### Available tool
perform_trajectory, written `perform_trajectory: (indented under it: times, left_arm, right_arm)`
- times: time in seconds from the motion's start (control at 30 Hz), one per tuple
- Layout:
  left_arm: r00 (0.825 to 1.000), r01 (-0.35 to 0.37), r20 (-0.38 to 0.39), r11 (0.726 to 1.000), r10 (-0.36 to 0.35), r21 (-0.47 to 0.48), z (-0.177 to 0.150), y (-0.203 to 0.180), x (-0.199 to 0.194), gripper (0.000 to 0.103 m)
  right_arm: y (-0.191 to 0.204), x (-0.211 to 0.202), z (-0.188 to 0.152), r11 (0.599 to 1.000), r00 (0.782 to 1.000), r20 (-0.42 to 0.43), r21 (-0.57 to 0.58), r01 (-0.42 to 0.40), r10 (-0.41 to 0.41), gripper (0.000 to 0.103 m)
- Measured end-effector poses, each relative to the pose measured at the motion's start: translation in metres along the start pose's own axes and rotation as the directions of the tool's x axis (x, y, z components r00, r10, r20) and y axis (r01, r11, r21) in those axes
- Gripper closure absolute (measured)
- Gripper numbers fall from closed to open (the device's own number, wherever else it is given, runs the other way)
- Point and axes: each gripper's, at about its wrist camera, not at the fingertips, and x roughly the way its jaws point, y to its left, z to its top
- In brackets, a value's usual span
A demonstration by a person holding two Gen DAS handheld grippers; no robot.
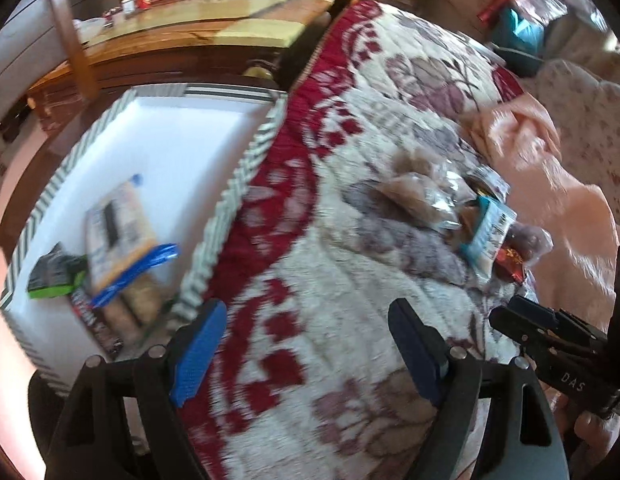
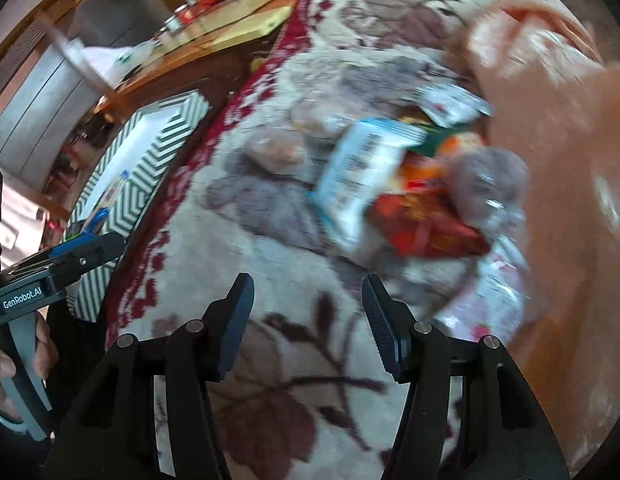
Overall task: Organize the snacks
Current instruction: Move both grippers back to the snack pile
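White box (image 1: 198,128) with striped sides is being filled at the left of the frame, so a few snacks are lying inside. More snacks (image 2: 374,176) are piled on the blanket (image 2: 270,360), middle right. Both claws, left (image 1: 306,344) and right (image 2: 308,320), are being held apart and empty, low over the blanket.
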Motion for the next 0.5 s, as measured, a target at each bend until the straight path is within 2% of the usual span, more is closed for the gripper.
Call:
perform_trajectory:
  times: [0.2, 0.5]
  left_arm:
    - [1.000, 0.028, -0.013, 0.998, -0.027, 0.048, 0.012, -0.026, 0.012, 0.018]
    - [0.996, 0.091, -0.026, 0.989, -0.089, 0.117, 0.048, -0.060, 0.037, 0.018]
  right_arm:
    - [-0.021, -0.006, -0.004, 0.999, 1.000, 0.007, 0.045, 0.004, -0.004, 0.047]
    - [-0.027, -0.001, -0.001, 0.999, 1.000, -0.004, 0.053, -0.010, 0.010, 0.047]
